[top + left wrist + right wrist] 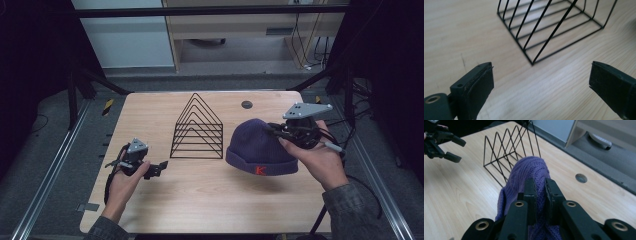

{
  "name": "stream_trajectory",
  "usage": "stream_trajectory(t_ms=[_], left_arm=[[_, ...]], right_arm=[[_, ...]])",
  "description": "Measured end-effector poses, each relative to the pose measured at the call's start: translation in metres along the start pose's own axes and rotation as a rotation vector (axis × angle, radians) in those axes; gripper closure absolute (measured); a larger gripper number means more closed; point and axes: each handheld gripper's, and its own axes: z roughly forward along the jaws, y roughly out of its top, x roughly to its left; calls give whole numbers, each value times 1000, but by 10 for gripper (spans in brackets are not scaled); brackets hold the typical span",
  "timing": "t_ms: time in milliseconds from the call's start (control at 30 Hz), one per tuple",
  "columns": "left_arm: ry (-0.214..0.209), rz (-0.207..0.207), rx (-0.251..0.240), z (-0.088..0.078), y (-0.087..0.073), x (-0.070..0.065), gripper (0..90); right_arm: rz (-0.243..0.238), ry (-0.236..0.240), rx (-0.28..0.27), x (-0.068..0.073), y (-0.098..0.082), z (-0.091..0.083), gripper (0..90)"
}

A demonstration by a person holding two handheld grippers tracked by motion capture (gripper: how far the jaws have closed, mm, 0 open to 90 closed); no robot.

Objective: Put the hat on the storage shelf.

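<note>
Evidently, a pick-up is under way, with the beanie gripped at one spot.
Step in hand: the right gripper (276, 131) has the purple knit beanie (255, 145) pinched at its crown side; the shadow on the wood under the brim suggests that the hat is lifted or partly lifted, though whether the brim touches the table I cannot tell.
Right gripper: in its own view the jaws stand nearly together, with a fold of purple knit (529, 170) squeezed between the pads, so it is clamped on the fabric.
Left gripper: its jaws (157, 168) gape wide and hold nothing; the left gripper view shows bare wood between them, and the rack's near corner ahead.
Where the beanie is: on the right half of the wooden table (200, 200), just beside the black wire rack (198, 129), on that rack's right, with a small gap between them.
How the beanie looks: dark purple ribbed knit, domed crown, thick folded cuff with a red letter K (260, 170) at the front; soft and limp, so it sags from the pinch.
Rack: a row of triangular wire frames on a flat base, upright at the table's middle.
Next move, as I judge it: probably carry the hat towards the rack; one pinch leaves the cuff hanging, so the free left gripper likely needs to catch the brim and spread it.
Risk: the knit could slip from the pads or snag on a wire tip.
</note>
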Motion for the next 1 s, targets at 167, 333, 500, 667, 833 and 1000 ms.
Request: stream_trajectory(t_ms=[167,333,500,667,833,1000], left_arm=[[-21,43,-39,-12,29,-6,47],[-72,67,-62,-21,56,-13,47],[-73,131,-47,-29,80,-22,44],[-102,164,-53,-33,102,-32,42],[-104,193,-69,-36,118,-39,45],[-109,205,-73,-33,132,-39,47]], right_arm=[[-21,-16,-30,-9,21,-7,811],[-17,-32,-46,-15,35,-8,811],[-16,-57,-75,-22,55,-6,811],[-21,-70,-103,-26,71,-1,811],[-13,-76,-135,-28,91,3,811],[-6,-76,-159,-27,108,8,810]])
